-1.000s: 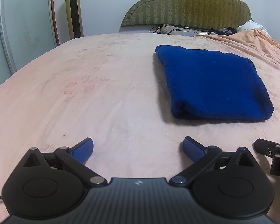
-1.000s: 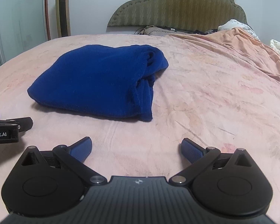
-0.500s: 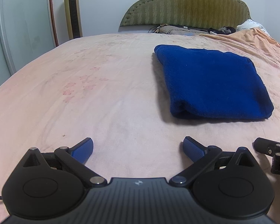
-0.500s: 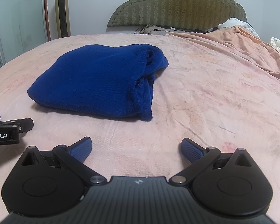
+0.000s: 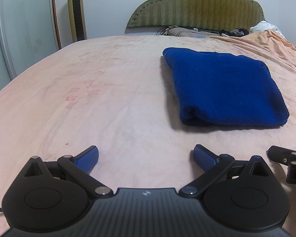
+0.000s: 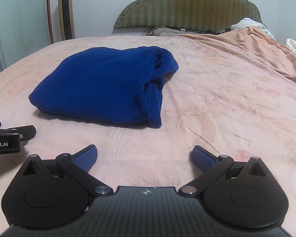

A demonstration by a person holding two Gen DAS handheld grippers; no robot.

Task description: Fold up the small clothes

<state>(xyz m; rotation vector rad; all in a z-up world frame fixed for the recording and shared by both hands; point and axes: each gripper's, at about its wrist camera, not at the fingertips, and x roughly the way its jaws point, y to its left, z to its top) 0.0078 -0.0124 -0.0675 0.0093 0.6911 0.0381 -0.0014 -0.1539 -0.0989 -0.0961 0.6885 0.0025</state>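
Note:
A dark blue knit garment [image 5: 225, 86] lies folded into a thick rectangle on the pink bed sheet [image 5: 88, 102]. In the right wrist view the same garment [image 6: 100, 86] sits ahead and to the left, its layered edges facing right. My left gripper [image 5: 146, 156] is open, low over the sheet, short of the garment's near left corner, with nothing between its fingers. My right gripper [image 6: 144, 155] is also open and holds nothing, nearer than the garment's right corner. Each gripper's tip shows at the edge of the other's view.
A green padded headboard [image 5: 195, 6] stands at the far end with pillows and small items below it. An orange blanket [image 6: 262, 45] is bunched at the far right. A gold tower fan [image 5: 77, 9] and a white wardrobe door [image 5: 19, 29] stand left of the bed.
Both grippers stay open and almost still; the views shift only slightly. The folded garment has not moved.

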